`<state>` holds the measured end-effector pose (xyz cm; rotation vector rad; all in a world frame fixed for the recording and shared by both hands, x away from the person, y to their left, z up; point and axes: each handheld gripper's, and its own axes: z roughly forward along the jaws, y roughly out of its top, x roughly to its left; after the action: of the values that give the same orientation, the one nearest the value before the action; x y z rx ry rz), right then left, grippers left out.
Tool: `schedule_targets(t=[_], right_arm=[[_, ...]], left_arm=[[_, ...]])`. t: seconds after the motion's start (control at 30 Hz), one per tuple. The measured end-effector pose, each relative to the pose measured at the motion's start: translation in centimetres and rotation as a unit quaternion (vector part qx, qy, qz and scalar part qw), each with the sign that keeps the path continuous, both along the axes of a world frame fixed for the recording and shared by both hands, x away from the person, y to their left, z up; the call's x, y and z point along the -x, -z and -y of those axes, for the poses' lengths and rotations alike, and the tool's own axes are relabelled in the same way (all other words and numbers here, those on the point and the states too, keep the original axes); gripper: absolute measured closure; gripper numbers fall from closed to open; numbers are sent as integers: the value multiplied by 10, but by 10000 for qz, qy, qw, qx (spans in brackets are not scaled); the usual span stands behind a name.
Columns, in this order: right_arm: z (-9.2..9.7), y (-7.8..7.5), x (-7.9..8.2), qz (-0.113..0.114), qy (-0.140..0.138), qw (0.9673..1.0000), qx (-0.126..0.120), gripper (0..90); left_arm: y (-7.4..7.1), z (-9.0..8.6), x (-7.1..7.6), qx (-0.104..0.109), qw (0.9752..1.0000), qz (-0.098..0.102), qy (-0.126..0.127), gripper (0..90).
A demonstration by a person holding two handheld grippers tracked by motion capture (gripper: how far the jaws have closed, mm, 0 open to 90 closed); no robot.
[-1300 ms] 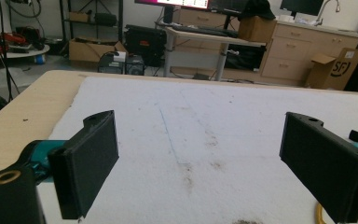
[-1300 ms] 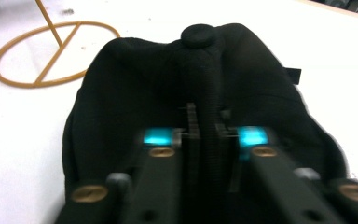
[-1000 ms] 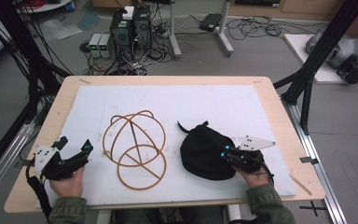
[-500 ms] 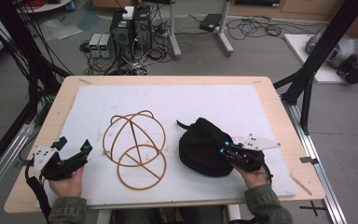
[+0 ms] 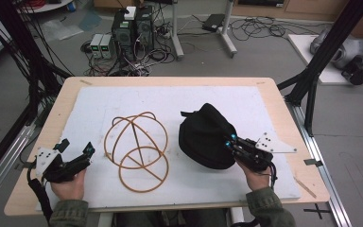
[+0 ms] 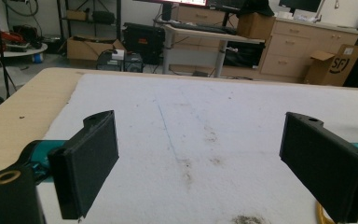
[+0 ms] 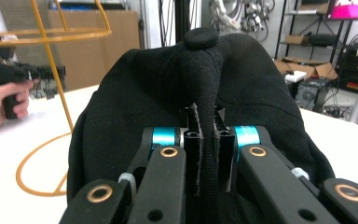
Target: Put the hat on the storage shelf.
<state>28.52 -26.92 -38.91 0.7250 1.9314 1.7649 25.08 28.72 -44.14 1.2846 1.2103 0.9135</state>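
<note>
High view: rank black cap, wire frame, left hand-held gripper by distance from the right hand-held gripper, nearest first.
1. Black cap: clamped in the right hand-held gripper, at the table's right.
2. Wire frame: mid-table, left of the cap.
3. Left hand-held gripper: far left near the front edge, jaws open over bare mat.

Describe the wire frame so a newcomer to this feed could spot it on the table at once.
Start at the white mat covering the wooden table. Left of its middle, between the left gripper and the black cap pinched by the right gripper, stands the wire frame. It alone is orange and see-through: thin hoops forming an open dome above a flat ring.
</note>
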Motion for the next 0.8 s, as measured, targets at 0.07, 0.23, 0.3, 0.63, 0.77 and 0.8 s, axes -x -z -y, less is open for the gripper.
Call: schedule_targets(t=[0.07,0.23,0.3,0.63,0.77,0.8], right_arm=[[1,-1,0,72,17,9999,-74,867],[3,-6,3,202,28,9993,-314,867],[3,-8,3,270,2,9987,-436,867],[1,-25,5,461,-169,9936,-1014,867],[-2,-32,5,545,-293,9919,-1107,867],[-3,-33,6,539,-355,9913,-1150,867]], left_arm=[[0,0,0,2,10000,6,-7,117],[0,0,0,21,10000,13,-18,117],[0,0,0,20,10000,5,-11,117],[0,1,0,32,10000,-5,8,117],[0,0,1,38,10000,-2,12,117],[0,0,1,36,10000,0,10,117]])
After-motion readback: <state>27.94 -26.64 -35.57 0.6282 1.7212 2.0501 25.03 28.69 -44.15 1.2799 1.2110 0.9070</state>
